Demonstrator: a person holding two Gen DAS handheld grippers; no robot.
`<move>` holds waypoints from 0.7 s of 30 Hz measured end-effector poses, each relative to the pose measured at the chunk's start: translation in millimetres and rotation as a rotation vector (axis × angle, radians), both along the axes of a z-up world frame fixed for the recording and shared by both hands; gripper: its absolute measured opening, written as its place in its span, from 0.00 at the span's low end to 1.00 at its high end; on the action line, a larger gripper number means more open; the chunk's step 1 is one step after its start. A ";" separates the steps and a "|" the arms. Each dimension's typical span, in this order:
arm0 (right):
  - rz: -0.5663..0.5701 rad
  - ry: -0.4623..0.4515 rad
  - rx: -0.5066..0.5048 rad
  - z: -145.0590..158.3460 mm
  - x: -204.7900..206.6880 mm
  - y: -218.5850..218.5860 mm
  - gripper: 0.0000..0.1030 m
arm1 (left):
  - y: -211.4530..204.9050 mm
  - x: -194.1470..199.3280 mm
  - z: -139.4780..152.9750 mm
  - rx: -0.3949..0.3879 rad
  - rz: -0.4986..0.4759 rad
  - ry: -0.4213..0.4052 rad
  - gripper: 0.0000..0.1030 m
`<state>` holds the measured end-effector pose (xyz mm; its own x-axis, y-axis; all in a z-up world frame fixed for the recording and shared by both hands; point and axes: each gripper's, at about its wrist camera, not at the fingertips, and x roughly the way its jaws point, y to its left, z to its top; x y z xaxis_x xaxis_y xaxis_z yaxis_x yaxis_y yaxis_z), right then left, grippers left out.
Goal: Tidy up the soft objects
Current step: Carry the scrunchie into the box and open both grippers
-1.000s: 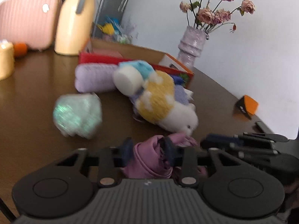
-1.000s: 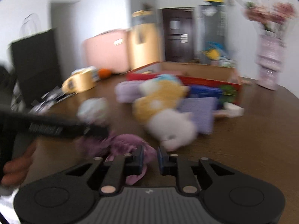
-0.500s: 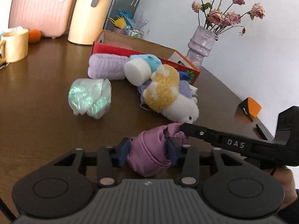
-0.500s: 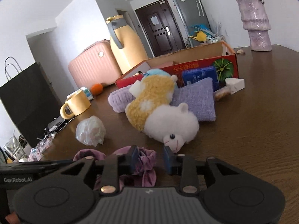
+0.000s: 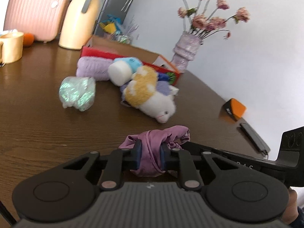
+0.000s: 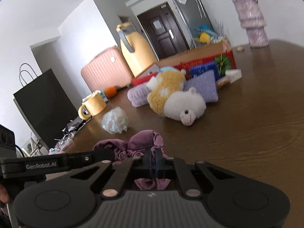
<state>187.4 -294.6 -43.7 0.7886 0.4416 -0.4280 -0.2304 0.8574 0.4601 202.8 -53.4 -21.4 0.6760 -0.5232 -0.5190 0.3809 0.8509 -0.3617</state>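
Tools (image 5: 150,153) (image 6: 153,160) pinching purple cloth (image 5: 152,142), brown table (image 5: 38,129)

right tongs (image 6: 153,162): now clamped on purple cloth (image 6: 146,142) | left tongs (image 5: 150,154): squeezed cloth tighter

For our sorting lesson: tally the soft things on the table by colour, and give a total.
Purple: 3 – crumpled cloth, rolled towel, knit pad
Yellow and white: 1 – plush bear
Blue and white: 1 – plush toy
Total: 5
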 end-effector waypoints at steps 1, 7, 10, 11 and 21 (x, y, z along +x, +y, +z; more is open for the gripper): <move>-0.009 -0.014 -0.002 2.8 -6.2 -0.6 0.04 | -1.1 -4.5 2.7 -0.002 -0.009 -0.012 0.18; -0.034 -0.083 -0.004 24.8 -18.0 -6.1 0.04 | -4.5 -10.5 26.5 -0.023 -0.040 -0.078 0.18; -0.022 -0.136 -0.023 51.1 3.8 -7.3 0.04 | -2.0 14.4 51.9 -0.042 -0.057 -0.118 0.18; -0.015 -0.159 -0.039 62.7 17.0 -6.5 0.04 | -0.7 31.7 64.8 -0.048 -0.066 -0.135 0.18; 0.038 0.027 -0.122 114.1 308.7 14.0 0.04 | -15.8 300.2 111.0 0.129 0.009 0.019 0.17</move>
<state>496.2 -280.6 70.3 0.7595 0.4147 -0.5012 -0.2531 0.8981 0.3596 503.0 -69.3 89.6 0.6700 -0.4454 -0.5939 0.3672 0.8941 -0.2563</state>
